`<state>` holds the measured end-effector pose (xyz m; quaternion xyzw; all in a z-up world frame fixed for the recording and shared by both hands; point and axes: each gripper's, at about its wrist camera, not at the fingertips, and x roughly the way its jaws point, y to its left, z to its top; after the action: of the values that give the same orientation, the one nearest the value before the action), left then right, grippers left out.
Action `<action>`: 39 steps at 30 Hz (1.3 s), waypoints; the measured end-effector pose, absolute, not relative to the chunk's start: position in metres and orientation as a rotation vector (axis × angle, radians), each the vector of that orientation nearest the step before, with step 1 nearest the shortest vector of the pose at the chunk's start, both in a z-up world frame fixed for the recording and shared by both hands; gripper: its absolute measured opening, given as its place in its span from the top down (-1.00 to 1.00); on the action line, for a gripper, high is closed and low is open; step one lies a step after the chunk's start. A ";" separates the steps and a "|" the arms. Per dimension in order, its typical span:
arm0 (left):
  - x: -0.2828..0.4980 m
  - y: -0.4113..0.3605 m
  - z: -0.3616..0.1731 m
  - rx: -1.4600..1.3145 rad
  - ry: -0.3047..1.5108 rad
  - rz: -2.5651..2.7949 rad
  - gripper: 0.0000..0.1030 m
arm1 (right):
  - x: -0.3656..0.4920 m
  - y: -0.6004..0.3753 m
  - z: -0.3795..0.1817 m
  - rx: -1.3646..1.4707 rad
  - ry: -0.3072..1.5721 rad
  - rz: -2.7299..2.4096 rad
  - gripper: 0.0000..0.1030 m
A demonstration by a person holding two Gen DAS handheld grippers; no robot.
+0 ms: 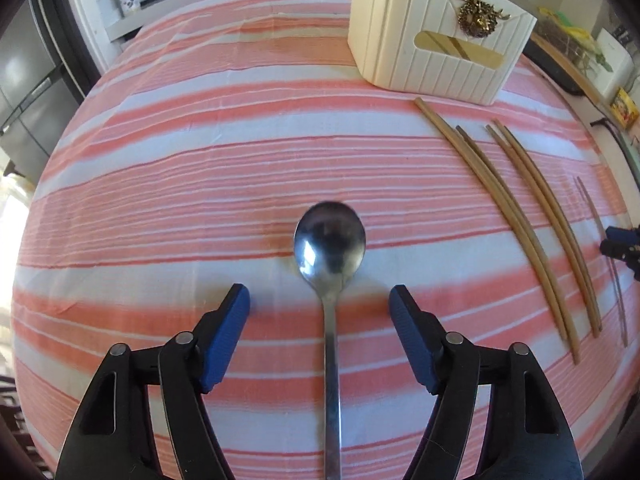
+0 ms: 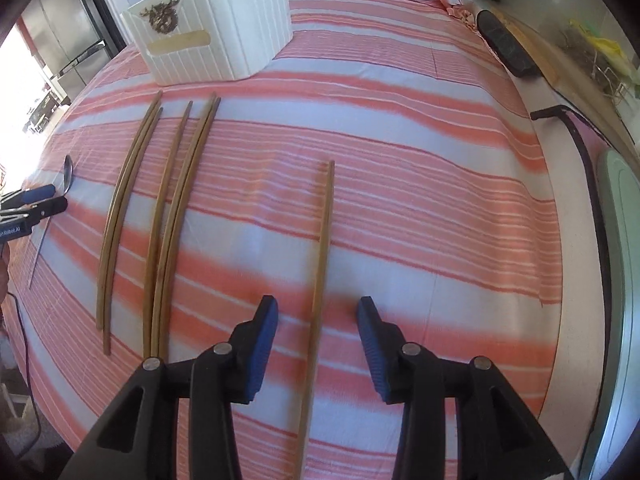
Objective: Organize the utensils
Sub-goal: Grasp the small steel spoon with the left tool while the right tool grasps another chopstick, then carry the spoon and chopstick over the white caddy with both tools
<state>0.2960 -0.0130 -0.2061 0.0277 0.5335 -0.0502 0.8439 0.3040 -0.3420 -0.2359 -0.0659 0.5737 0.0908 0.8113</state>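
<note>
While both spread wide, left hand-held gripper (image 1: 319, 300) straddles spoon (image 1: 330, 240), right hand-held gripper (image 2: 318, 312) straddles chopstick (image 2: 322, 264)

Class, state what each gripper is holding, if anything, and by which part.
Nothing is held. The left gripper is open astride the spoon handle; the right gripper is open astride a lone chopstick.

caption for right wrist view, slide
Open right gripper straddles a lone chopstick; five more chopsticks lie left, before the holder.
</note>
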 end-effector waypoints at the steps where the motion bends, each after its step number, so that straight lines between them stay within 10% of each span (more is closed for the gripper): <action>1: 0.300 -0.017 -0.206 0.066 1.119 -0.096 -0.18 | 0.312 -0.341 -0.236 -0.125 1.225 0.188 0.18; 4: 0.310 -0.024 -0.203 0.067 1.111 -0.085 0.29 | 0.334 -0.341 -0.236 -0.081 1.221 0.168 0.18; 7: 0.316 -0.025 -0.203 0.065 1.104 -0.089 0.31 | 0.349 -0.335 -0.240 -0.086 1.216 0.143 0.21; 11: 0.311 -0.020 -0.195 0.057 1.072 -0.122 0.31 | 0.356 -0.320 -0.240 -0.195 1.206 0.121 0.89; 39: 0.222 0.013 -0.047 -0.057 0.672 -0.309 0.31 | 0.205 -0.328 -0.042 0.036 0.514 0.185 0.89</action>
<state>0.2219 0.0125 -0.0467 -0.0277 0.3284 -0.1509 0.9320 0.2051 -0.3279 -0.0418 0.0179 0.2537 0.0912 0.9628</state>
